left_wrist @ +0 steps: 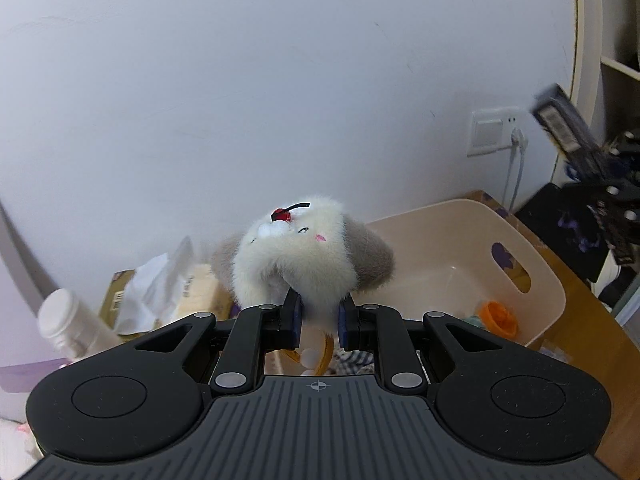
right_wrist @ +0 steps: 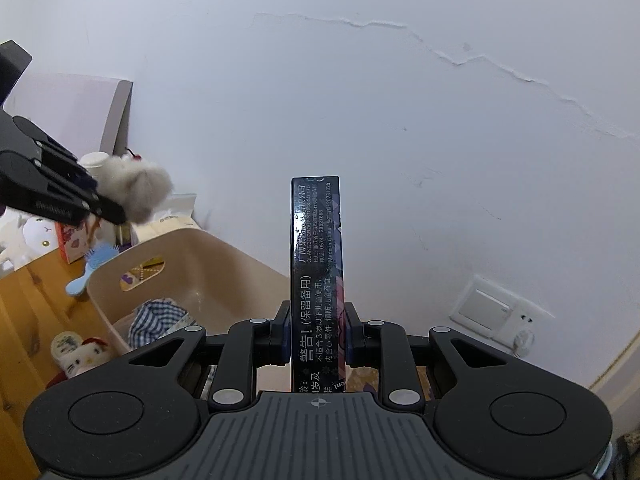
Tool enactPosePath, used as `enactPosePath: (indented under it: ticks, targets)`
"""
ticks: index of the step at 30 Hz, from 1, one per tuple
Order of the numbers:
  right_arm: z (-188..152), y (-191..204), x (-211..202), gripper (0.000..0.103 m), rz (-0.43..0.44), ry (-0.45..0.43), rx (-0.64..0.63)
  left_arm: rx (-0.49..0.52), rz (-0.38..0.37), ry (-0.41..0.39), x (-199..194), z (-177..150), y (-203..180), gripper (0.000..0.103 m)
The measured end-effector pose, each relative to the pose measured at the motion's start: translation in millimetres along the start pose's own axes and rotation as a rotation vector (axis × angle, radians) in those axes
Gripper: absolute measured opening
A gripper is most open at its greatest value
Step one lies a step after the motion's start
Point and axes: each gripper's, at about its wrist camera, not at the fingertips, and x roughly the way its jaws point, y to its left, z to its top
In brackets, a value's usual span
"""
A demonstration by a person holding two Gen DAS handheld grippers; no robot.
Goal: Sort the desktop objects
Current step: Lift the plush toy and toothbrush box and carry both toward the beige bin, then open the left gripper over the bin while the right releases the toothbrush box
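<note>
One plush toy (left_wrist: 298, 256) clamped in left gripper (left_wrist: 319, 316) fingers, one dark box (right_wrist: 317, 276) in right gripper (right_wrist: 317, 336) fingers.

The plush toy (left_wrist: 298, 258) hides its lower part between the left gripper (left_wrist: 318, 316), the dark box (right_wrist: 318, 280) runs down out of sight behind the right gripper (right_wrist: 318, 332), its far view is motion-blurred, and the white bottle (left_wrist: 68, 322) is soft and partly covered.

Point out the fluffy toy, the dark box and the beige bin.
fluffy toy (left_wrist: 298, 256), left wrist view, white furry face.
dark box (right_wrist: 316, 264), right wrist view, printed narrow side.
beige bin (left_wrist: 448, 240), left wrist view, inner back wall.
</note>
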Motion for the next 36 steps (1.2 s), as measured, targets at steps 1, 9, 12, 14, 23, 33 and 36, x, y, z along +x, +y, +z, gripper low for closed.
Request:
enactPosePath:
  ticks: [1,9,12,14,23,33,36]
  targets:
    - [1,0,7,0.023,0.001,-0.001,0.000,0.005,-0.004,0.008,6,0,-2,0.017]
    - [1,5,59,0.023,0.024,0.049,-0.013,0.011,-0.022,0.103,50,-6,-13,0.017]
    - [2,10,76,0.023,0.039,0.069,-0.029,-0.009,-0.034,0.163,65,-9,-14,0.017]
    - [1,13,85,0.023,0.051,0.084,-0.036,-0.010,-0.034,0.190,75,-12,-16,0.017]
    - [-15,36,119,0.023,0.099,0.190,-0.123,0.002,-0.052,0.278,97,-26,-26,0.017]
    - [-23,49,127,0.037,0.143,0.256,-0.117,0.013,-0.059,0.306,92,-28,-28,0.049]
    - [-19,51,123,0.049,0.135,0.254,-0.119,0.004,-0.067,0.309,89,-30,-27,0.066]
